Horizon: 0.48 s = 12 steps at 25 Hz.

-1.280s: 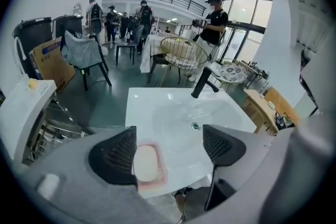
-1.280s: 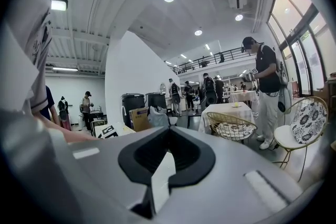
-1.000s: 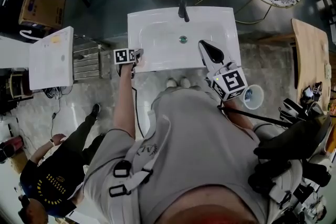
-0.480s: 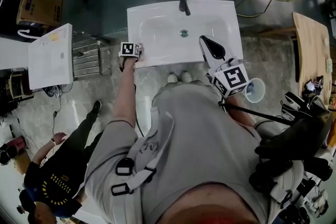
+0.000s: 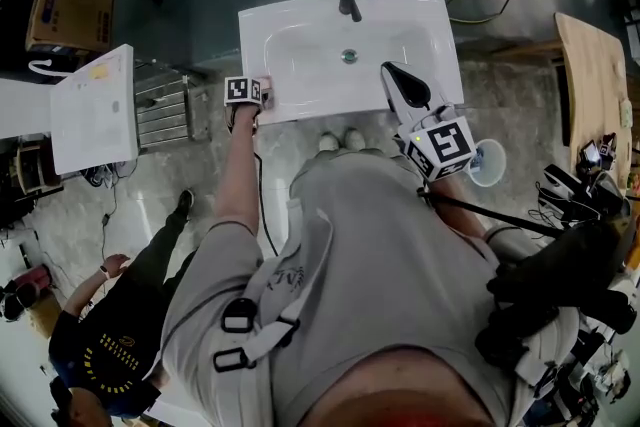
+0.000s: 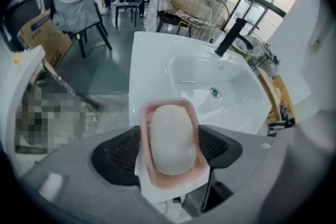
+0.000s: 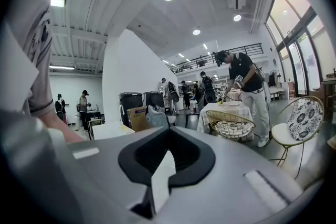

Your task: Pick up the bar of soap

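Straddling the bar of soap (image 6: pixel 169 139) with the left fingers (image 6: pixel 118 150): wide, just now closing, no squeeze yet. Resting in a pink dish (image 6: pixel 175 180) on the sink (image 5: pixel 290 30) rim, 8 o'clock from the drain (image 5: pixel 348 56). Holding the right fingers (image 7: pixel 131 162) pinched together, empty, at 4 o'clock. Reached and aligned; left to do: grip, lift.

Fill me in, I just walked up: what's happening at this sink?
A person stands at the white sink with a gripper in each hand. The left gripper points down over the bar of soap in its pink dish on the sink's front left corner; its fingers have just been closing around it, not yet gripping. The right gripper is empty.
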Tool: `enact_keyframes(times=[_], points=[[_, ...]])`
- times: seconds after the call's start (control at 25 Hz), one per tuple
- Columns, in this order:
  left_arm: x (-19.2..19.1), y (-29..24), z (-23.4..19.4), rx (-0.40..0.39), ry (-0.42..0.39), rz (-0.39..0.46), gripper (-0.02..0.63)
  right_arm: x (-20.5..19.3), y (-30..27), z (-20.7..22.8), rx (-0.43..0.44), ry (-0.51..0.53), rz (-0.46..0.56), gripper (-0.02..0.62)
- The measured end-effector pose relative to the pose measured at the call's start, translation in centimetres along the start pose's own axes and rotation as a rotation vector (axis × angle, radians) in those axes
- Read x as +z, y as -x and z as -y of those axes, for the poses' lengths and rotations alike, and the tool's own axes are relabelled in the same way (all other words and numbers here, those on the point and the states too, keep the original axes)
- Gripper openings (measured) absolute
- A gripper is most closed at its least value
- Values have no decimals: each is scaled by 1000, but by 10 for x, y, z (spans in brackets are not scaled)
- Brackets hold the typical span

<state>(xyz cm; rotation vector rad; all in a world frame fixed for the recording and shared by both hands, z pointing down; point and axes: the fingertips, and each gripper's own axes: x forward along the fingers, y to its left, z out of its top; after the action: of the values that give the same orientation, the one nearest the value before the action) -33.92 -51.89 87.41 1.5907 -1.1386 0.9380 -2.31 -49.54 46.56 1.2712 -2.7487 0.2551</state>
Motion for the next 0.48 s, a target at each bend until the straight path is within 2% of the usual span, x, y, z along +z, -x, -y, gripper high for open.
enact_keyframes(times=[0.04,0.08,0.12,0.24,0.4,0.48], points=[[0,-2,-2,-26,43,12,334,-1,0,0,0,1,-1,2],[-1,-3,-4,-41,68,18,290,-1,-1,-1,1,2,-3,2],[-1,-4,-5,-44,68,14,275,-2,-1,-1,0,4,-3,2],[-3,-4,-6,-12,11,-28,261,-2,0,0,-5,3,-1,2],[-7,-8,-4,104,-103,-80,236,-3,2,1,-10,-3,-2,2],[-7,-8,-5,126,-90,-77,230,-2,2,0,-10,-3,0,2]])
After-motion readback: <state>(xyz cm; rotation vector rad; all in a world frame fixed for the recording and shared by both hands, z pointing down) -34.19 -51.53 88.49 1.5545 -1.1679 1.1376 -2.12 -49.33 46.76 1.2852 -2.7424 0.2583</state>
